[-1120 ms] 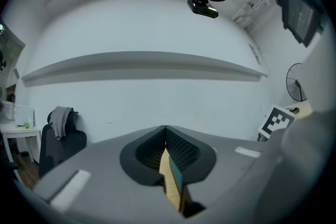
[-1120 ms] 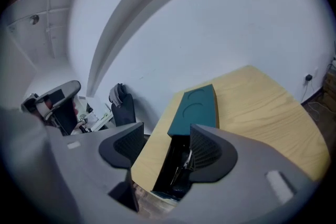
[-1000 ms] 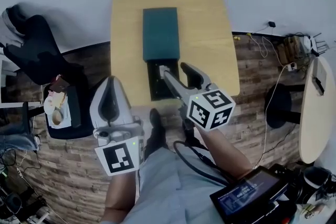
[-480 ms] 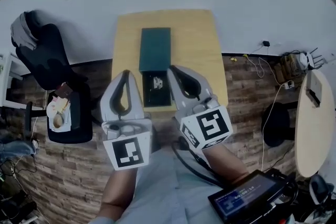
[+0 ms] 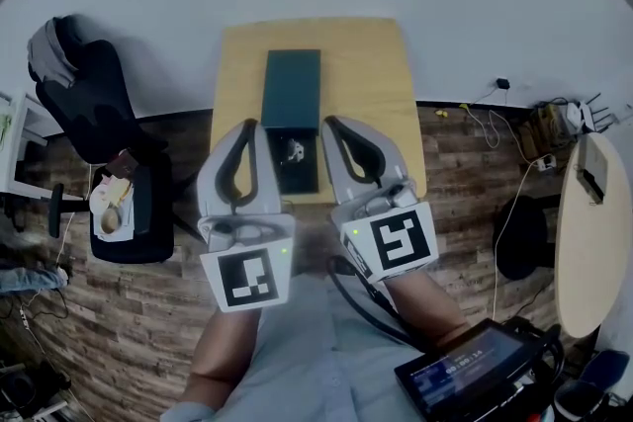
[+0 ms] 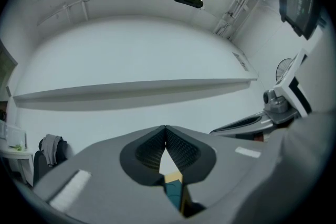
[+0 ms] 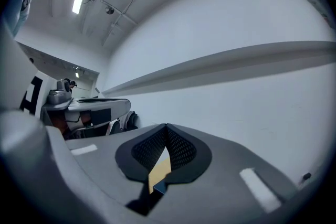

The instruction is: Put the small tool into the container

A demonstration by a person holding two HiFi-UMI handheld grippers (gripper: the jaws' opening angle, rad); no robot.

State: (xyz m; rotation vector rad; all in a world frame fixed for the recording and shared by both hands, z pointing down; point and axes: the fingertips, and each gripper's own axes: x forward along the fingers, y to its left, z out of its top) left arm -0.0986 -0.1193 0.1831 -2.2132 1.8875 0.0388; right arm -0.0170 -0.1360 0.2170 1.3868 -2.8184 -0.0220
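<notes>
On the wooden table (image 5: 366, 84), a small pale tool (image 5: 295, 150) lies inside the open black container (image 5: 302, 175). The container's dark green cover (image 5: 292, 86) lies just beyond it. My left gripper (image 5: 250, 125) and right gripper (image 5: 329, 122) hover side by side at the table's near edge, one on each side of the container. Both are shut with nothing held. In the left gripper view the fingertips (image 6: 165, 128) meet, and the green cover (image 6: 172, 189) shows below them. In the right gripper view the pads (image 7: 167, 127) also touch, with bare table wood (image 7: 159, 171) behind.
A black chair (image 5: 84, 89) stands at the left, with a dark seat holding small items (image 5: 114, 212) in front of it. At the right are a round pale table (image 5: 584, 222) and floor cables (image 5: 514, 89). A screen device (image 5: 465, 366) sits near my right arm.
The right gripper drew back from the black container and its jaws closed empty. The tool stays in the container. The left gripper moved forward beside the right one.
</notes>
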